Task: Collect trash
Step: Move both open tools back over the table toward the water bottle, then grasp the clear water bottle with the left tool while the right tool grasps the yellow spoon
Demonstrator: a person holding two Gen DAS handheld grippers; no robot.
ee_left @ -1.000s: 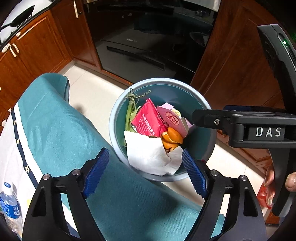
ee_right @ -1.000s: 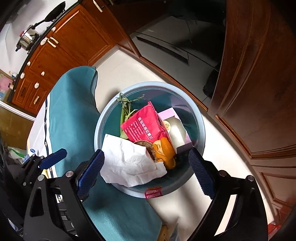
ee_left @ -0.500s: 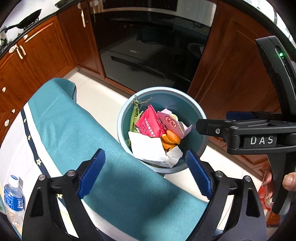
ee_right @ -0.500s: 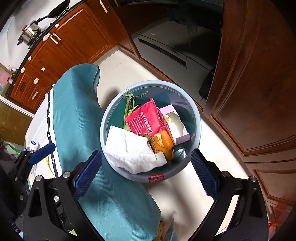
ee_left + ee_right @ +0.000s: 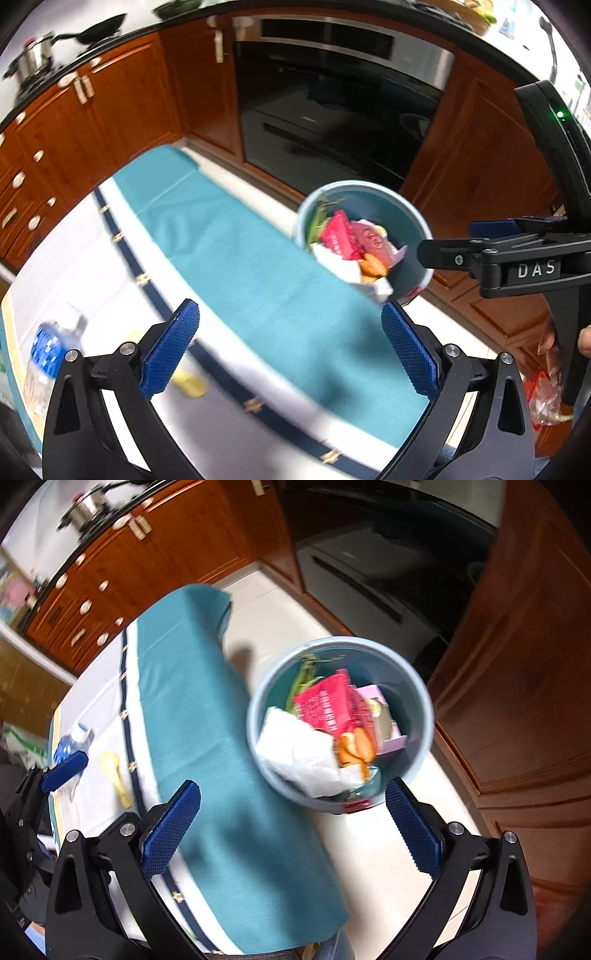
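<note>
A pale blue bin [image 5: 400, 218] [image 5: 408, 686] stands on the floor beside the table. It holds a red packet [image 5: 338, 234] [image 5: 328, 705], white paper [image 5: 299, 753], orange peel [image 5: 354, 744], a pink box [image 5: 373, 694] and green pods [image 5: 301, 679]. My left gripper [image 5: 288, 305] hangs over the teal cloth with its jaws opening and nothing between them. My right gripper [image 5: 291, 784] is above the bin's near edge, jaws also opening and empty. It shows from the side in the left wrist view [image 5: 447, 240].
The table carries a teal and white cloth [image 5: 258, 266], a water bottle [image 5: 44, 354] [image 5: 70, 744] and a small yellow object [image 5: 116, 771]. Wooden cabinets [image 5: 517, 664] and a dark oven [image 5: 332, 122] close in behind the bin. A red bag [image 5: 543, 398] lies at the right.
Both grippers rose and drew back from the bin, which looks smaller now. More of the table, the bottle and the yellow object came into view. Both jaws spread a little wider.
</note>
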